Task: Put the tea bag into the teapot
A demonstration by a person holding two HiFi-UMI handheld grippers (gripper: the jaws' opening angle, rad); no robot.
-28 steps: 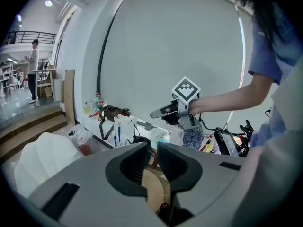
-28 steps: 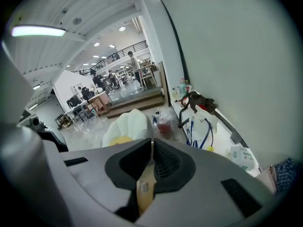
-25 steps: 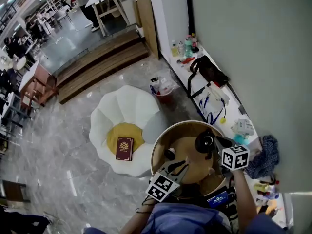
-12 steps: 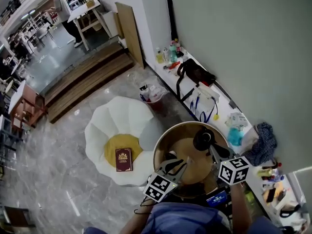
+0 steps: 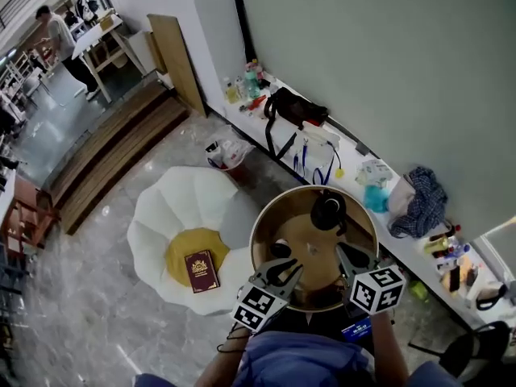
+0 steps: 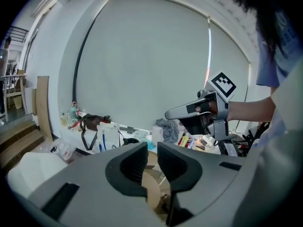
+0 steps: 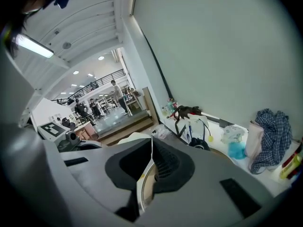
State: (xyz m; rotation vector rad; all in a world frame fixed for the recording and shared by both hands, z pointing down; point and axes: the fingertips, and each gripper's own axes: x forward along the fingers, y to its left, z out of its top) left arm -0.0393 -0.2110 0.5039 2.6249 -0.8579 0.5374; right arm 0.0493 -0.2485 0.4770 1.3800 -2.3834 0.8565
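Note:
The black teapot (image 5: 328,212) stands at the far side of the round wooden table (image 5: 270,216); in the right gripper view the teapot (image 7: 200,144) shows beyond the jaws. My right gripper (image 5: 344,254) hovers over the table's near half, short of the pot. Its jaws (image 7: 151,145) are shut on the tea bag (image 7: 145,174), a thin white sheet seen edge-on that hangs below them. My left gripper (image 5: 284,271) is near the table's front left, beside a small black cup (image 5: 280,250). Its jaws (image 6: 150,150) stand a narrow gap apart with nothing between them. The right gripper (image 6: 170,113) shows in the left gripper view.
A white petal-shaped seat (image 5: 161,216) with a red book (image 5: 200,269) lies left of the table. A low white ledge (image 5: 355,147) along the wall carries a black bag (image 5: 294,107), bottles (image 5: 246,83) and a blue checked cloth (image 5: 421,198). A bin (image 5: 226,153) stands by it.
My right gripper has drawn back from the teapot toward me and risen. The left gripper has shifted a little. The head view has swung, so the room has slid leftward.

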